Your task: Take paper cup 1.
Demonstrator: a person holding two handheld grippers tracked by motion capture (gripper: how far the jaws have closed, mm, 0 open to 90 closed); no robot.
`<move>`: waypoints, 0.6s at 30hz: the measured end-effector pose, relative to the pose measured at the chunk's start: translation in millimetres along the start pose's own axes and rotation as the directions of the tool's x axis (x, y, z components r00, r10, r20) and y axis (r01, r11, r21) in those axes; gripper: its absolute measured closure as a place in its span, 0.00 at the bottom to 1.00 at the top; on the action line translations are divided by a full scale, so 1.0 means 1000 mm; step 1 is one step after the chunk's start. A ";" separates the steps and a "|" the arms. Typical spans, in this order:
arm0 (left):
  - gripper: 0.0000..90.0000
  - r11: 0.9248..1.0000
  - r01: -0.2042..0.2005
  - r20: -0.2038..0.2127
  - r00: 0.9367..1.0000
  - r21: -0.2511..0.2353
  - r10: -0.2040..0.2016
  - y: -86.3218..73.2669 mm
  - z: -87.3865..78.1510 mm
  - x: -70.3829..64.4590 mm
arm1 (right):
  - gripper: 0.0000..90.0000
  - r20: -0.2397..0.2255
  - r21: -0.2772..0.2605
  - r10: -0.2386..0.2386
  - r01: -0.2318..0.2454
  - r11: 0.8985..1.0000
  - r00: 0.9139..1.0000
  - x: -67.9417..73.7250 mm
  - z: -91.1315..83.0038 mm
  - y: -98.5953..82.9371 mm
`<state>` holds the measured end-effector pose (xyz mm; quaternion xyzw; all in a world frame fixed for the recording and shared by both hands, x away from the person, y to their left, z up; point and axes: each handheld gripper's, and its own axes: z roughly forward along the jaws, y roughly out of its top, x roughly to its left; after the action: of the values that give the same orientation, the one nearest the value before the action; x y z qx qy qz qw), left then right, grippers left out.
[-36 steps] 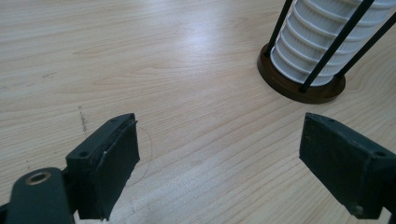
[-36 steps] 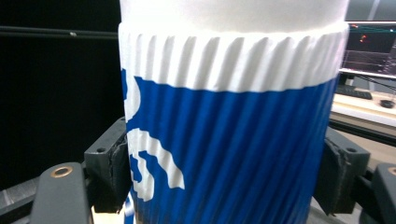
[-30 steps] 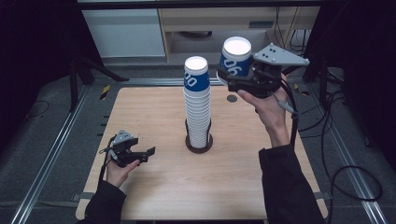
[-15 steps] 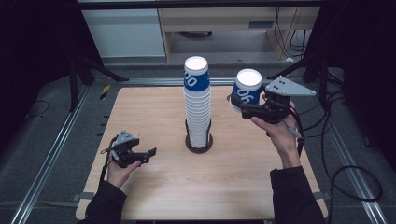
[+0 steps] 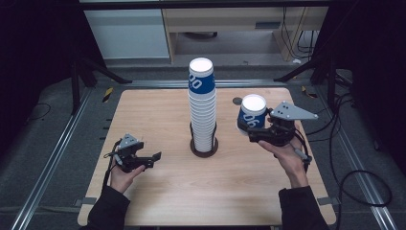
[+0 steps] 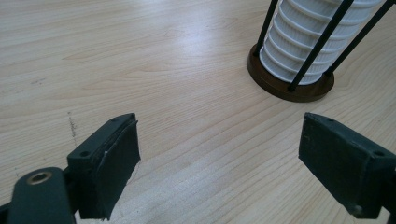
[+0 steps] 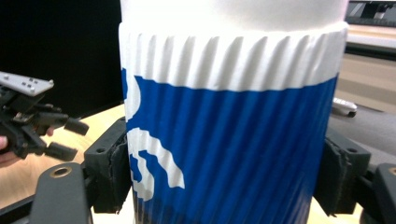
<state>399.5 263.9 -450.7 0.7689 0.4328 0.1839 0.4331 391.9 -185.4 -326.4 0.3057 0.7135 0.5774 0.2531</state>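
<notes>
Right gripper (image 5: pixel 250 130) pinches a cup (image 5: pixel 252 113) above the tabletop (image 5: pixel 158 108), at 3 o'clock from the stack (image 5: pixel 201 108); too hard a squeeze could crush it. Left gripper (image 5: pixel 154 157) spread, idle.

Blue-white ribbed cup (image 7: pixel 233 140) upright betw. jaws, other hand-held gripper (image 7: pixel 32 119) far left

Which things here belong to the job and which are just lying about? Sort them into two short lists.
Part of the job:
- blue-and-white paper cup, clamped in the right tool
- tall cup stack
- brown stand that holds the stack
- left tool, open and empty above the table

Just lying about:
- small dark disc on the table's far side
- cables on the floor
</notes>
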 end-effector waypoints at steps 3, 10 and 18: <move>0.13 1.000 0.004 0.004 1.000 -0.004 -0.004 0.001 0.000 0.000 | 0.24 -0.010 0.015 -0.002 0.002 1.000 1.000 0.000 -0.001 -0.011; 0.13 1.000 -0.017 0.025 1.000 -0.004 0.017 0.004 -0.002 -0.004 | 0.23 -0.045 0.057 -0.009 0.011 0.998 0.999 0.000 -0.002 -0.030; 0.13 0.999 -0.043 0.056 0.997 -0.017 0.044 0.010 -0.003 -0.015 | 0.23 -0.101 0.073 -0.014 0.022 0.997 0.995 0.006 0.006 -0.039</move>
<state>394.2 250.9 -439.4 0.7797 0.4022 0.1747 0.4470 386.4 -182.2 -365.7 0.2791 0.7489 0.5628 0.2108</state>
